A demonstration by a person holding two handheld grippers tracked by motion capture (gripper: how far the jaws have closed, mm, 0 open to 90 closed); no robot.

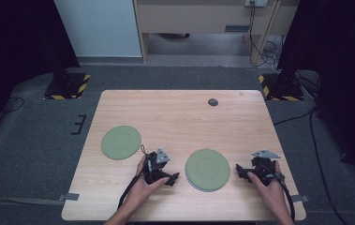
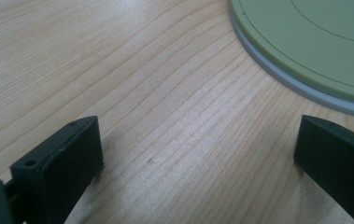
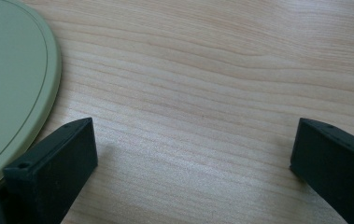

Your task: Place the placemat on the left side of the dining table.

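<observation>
A stack of round plates (image 1: 207,169), green on top of grey, lies near the front middle of the wooden table (image 1: 180,117). A single green plate (image 1: 121,142) lies to its left. My left gripper (image 1: 172,178) rests low on the table just left of the stack, open, nothing between its jaws. In the left gripper view the stack (image 2: 315,51) fills the upper right, a grey rim under the green one. My right gripper (image 1: 240,172) sits just right of the stack, open and empty. The green plate's edge (image 3: 11,88) shows at the left of the right gripper view.
A small dark round disc (image 1: 213,102) is set in the table near its far edge. Bare wood stretches across the back half. Dark stands with striped bases (image 1: 67,86) flank the table on the grey floor.
</observation>
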